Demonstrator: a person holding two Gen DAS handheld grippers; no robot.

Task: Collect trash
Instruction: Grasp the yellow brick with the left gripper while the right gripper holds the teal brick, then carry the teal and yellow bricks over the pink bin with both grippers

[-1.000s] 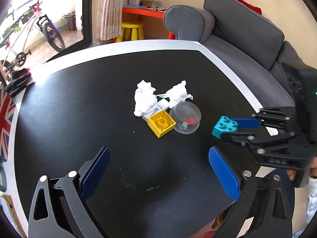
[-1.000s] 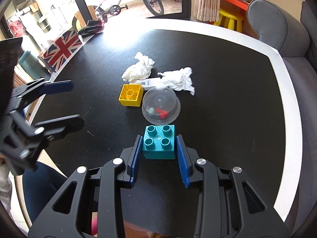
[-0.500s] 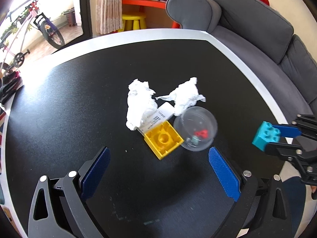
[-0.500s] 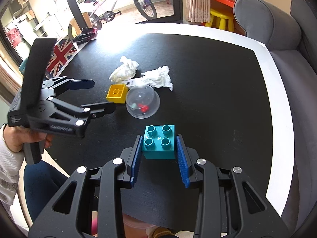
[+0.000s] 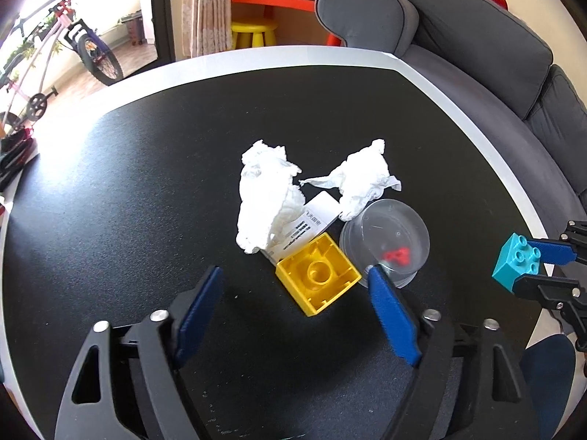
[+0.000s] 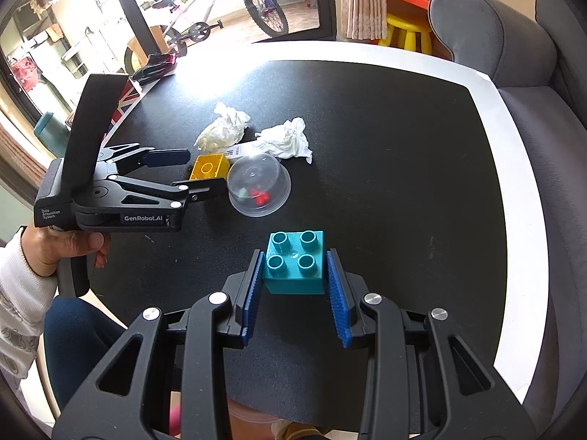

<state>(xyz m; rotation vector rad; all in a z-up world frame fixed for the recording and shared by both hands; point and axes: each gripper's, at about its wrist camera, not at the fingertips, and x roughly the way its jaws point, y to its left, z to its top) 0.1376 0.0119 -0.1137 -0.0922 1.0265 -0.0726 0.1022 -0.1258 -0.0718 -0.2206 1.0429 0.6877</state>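
the trash sits in a small heap near the middle of the black table: one crumpled tissue on the left, a second crumpled tissue just to its right, and a white printed paper slip lying between them, partly under the left tissue. touching that heap are a yellow toy brick, turned hollow side up, and a clear plastic dome with small red bits inside. my left claw hangs over the table with its blue pads wide apart, the yellow brick between them and the right pad's tip in front of the dome's edge. my right claw is clamped on a teal toy brick, studs up, held off to the right of the heap. a grey sofa runs along the table's far right side
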